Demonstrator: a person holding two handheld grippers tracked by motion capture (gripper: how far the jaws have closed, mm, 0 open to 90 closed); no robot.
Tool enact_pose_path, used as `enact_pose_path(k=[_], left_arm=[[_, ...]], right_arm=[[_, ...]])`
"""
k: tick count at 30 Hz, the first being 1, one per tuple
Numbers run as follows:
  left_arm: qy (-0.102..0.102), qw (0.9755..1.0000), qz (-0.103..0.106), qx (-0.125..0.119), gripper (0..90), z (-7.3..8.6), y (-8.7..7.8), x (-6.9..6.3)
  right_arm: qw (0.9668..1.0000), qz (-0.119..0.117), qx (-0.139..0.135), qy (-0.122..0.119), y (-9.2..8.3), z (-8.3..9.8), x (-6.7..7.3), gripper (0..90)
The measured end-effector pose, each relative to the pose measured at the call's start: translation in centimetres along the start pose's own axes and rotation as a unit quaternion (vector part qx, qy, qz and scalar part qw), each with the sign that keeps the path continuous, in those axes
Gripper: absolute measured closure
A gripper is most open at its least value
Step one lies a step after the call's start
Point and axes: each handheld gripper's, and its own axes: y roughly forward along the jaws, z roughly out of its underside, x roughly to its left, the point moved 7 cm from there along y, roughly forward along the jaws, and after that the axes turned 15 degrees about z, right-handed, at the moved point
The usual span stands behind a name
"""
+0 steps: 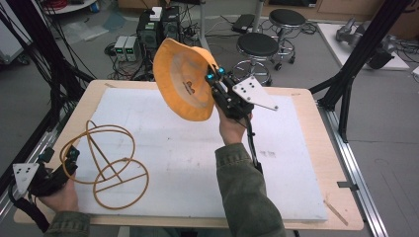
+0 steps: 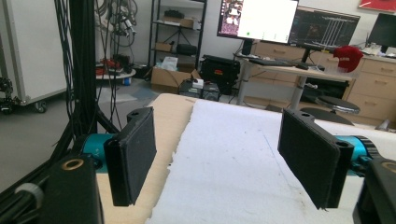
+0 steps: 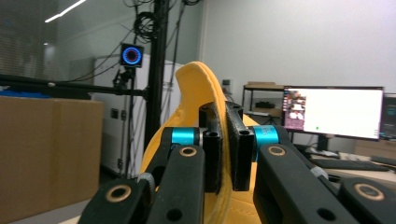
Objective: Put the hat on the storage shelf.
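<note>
Hat (image 1: 184, 86) first: an orange-yellow one with a wide brim, held up in the air above the far middle of the desk (image 1: 306, 116), its underside turned toward my high camera. The right gripper (image 1: 213, 76) has it by the brim edge. In the right gripper view its fingers (image 3: 212, 140) are pressed together on the yellow brim (image 3: 198, 88), which stands up between them and curls over their tops. The right hand (image 1: 231, 126) grips the tool from below, a green sleeve (image 1: 244, 192) running back to the near edge, and the grey three-cornered plate (image 1: 253, 92) sits on top.

Wire stand (image 1: 109, 165) (orange-tan hoops joined into a frame) lies on the white mat (image 1: 197, 158) at the near left, tipped on its side as far as I can judge.

Left gripper (image 1: 69, 157) rests low at the near-left corner, held in the left hand (image 1: 59, 197), right beside the wire stand; I cannot tell whether they touch. In the left gripper view its fingers (image 2: 135, 154) are spread wide with only the mat and the bare wooden desk edge (image 2: 168, 112) between them.

Stools (image 1: 257, 47) and cabled equipment stand on the floor beyond the desk.
</note>
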Motion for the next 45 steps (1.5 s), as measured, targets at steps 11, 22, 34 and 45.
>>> enact_pose_path(k=[11, 22, 34, 45], left_arm=[[0.000, 1.0000, -0.002, -0.001, 27.9, 0.0, 0.0, 0.1], [-0.001, 1.0000, -0.003, -0.001, 28.0, 0.0, 0.0, 0.3], [-0.002, 1.0000, -0.003, -0.002, 28.0, -0.1, 0.0, 0.3], [-0.003, 1.0000, -0.003, -0.003, 28.0, -0.1, 0.0, 0.3]], right_arm=[[0.9991, -0.043, 0.005, 0.003, 1.4, 0.1, 4.6, 86.2], [0.9968, -0.078, 0.000, 0.014, 1.6, 0.2, 8.2, 86.1], [0.9927, -0.120, -0.003, 0.000, 1.4, 0.1, 12.2, 86.0], [0.9834, -0.179, -0.022, -0.017, -0.4, -1.2, 16.4, 86.0]])
